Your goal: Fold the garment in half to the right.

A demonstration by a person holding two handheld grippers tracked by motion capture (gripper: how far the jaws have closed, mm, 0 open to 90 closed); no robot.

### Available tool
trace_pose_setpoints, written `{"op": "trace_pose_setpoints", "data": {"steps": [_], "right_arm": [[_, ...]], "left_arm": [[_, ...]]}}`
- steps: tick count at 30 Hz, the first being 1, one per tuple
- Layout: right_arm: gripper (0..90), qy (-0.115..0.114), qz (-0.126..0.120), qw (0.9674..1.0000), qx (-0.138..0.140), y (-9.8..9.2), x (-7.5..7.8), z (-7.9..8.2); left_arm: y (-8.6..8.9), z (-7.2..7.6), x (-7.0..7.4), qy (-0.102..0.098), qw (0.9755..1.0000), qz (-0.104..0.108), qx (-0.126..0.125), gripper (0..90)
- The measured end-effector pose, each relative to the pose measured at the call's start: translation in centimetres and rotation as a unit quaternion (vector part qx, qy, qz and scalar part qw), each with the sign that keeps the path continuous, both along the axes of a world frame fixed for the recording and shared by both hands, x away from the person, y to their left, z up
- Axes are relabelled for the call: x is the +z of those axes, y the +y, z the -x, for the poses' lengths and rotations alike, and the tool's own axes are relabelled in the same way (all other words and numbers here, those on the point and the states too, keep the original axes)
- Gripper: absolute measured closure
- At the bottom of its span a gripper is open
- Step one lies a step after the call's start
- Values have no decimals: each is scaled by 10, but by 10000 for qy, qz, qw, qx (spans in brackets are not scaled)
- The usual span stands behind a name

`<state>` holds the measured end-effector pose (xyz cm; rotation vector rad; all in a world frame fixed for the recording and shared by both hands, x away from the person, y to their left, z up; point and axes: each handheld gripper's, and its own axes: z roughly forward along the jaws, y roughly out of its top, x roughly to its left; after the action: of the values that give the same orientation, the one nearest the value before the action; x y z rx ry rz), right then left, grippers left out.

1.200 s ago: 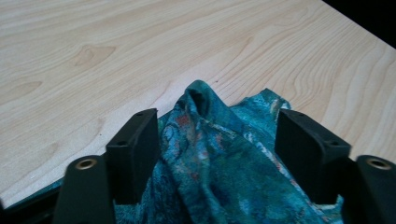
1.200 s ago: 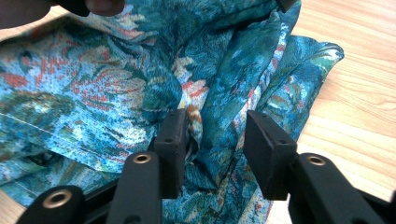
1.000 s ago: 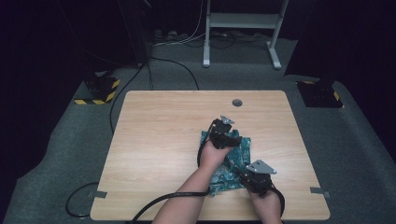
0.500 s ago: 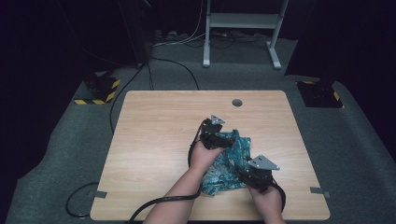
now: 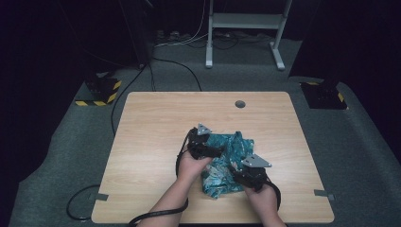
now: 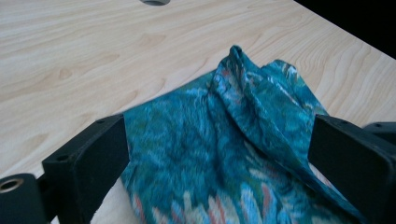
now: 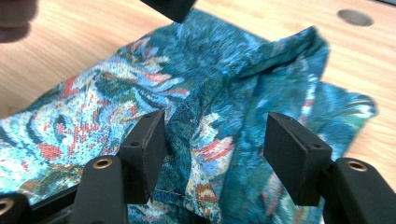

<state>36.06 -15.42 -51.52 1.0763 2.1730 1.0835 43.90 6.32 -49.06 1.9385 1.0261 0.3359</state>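
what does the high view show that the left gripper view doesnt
The high view takes in both forearms, the right gripper at the near edge of the teal patterned cloth, the whole wooden table, and the grey floor with cables around it. The left gripper view adds close detail: the left gripper has its jaws wide apart with a raised fold of cloth between them, pads clear of it; they have just been opening. Both share the cloth, the tabletop and the round hole in it.

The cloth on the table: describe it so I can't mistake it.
On the wooden table, look near the front edge, between the two grippers. The cloth lies crumpled there. It is the one soft thing: teal fabric with a woven pattern flecked red and pale.
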Motion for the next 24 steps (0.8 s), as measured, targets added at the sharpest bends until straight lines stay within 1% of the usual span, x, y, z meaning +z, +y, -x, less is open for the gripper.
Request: {"op": "trace_pose_setpoints", "data": {"steps": [3,7,9,11,13,15,18,20,22,24], "right_arm": [[397,51,-8,10000,40,3,-3,-1],[397,13,-17,10000,95,8,-3,1],[398,-48,1,9999,128,10,-1,3],[406,-73,40,9999,106,11,0,4],[414,-45,25,9999,94,10,0,3],[414,-53,-6,9999,89,9,1,3],[414,-156,-78,9998,112,8,5,8],[413,-151,-126,9997,138,9,5,10],[412,-143,-73,9998,144,9,3,11],[413,-181,-97,9997,111,9,2,13]], "left_arm": [[7,3,-5,8,10000,11,41,53],[15,7,-12,62,9999,46,108,47],[18,11,-15,54,9999,40,106,45],[20,16,-17,66,9999,37,106,43],[22,23,-20,80,9999,18,84,39],[22,32,-22,90,9999,-60,88,39],[24,43,-26,80,9999,32,106,39],[25,50,-28,67,9999,2,116,39],[25,54,-31,81,9999,-14,117,39],[26,57,-35,114,9998,-19,132,39]]}}
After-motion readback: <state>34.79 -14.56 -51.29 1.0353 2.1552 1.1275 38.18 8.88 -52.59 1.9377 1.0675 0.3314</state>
